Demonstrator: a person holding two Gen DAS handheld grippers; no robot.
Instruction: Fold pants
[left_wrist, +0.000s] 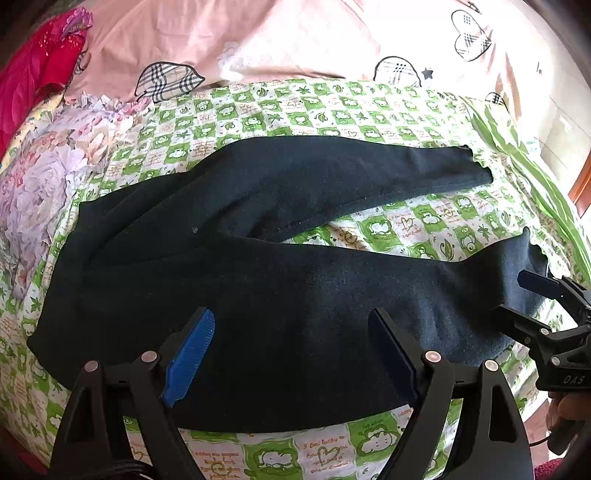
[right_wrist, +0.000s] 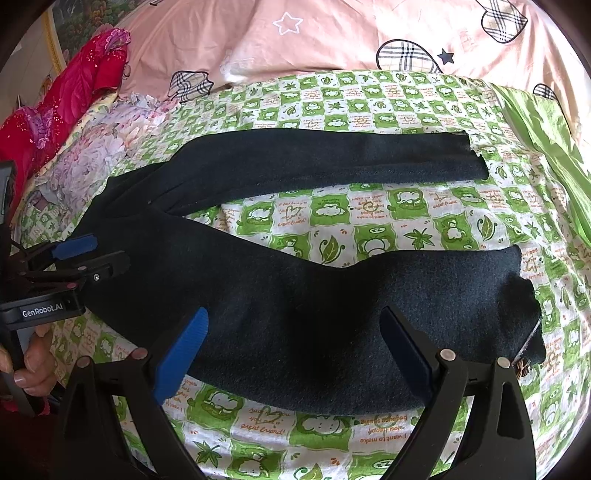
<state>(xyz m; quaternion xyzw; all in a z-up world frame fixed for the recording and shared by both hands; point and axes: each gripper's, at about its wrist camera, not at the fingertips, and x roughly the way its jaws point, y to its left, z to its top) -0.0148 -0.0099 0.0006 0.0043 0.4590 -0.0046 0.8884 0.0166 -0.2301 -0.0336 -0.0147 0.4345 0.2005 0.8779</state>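
Dark navy pants (left_wrist: 258, 288) lie flat on a green-and-white checked bedsheet (left_wrist: 406, 225), waist at the left, two legs spread to the right in a V. They also show in the right wrist view (right_wrist: 314, 314). My left gripper (left_wrist: 291, 325) is open, hovering above the near leg close to the crotch and waist. My right gripper (right_wrist: 295, 325) is open above the near leg's lower half, close to its cuff (right_wrist: 517, 295). The right gripper shows in the left wrist view (left_wrist: 517, 295) by the near cuff. The left gripper shows in the right wrist view (right_wrist: 99, 251) over the waist.
A pink quilt (left_wrist: 295, 37) with plaid hearts is bunched along the back. A floral cloth (left_wrist: 44, 177) and red fabric (left_wrist: 37, 74) lie at the left. A green cloth (right_wrist: 546, 129) sits at the right. A person's hand (right_wrist: 33, 362) holds the left gripper's handle.
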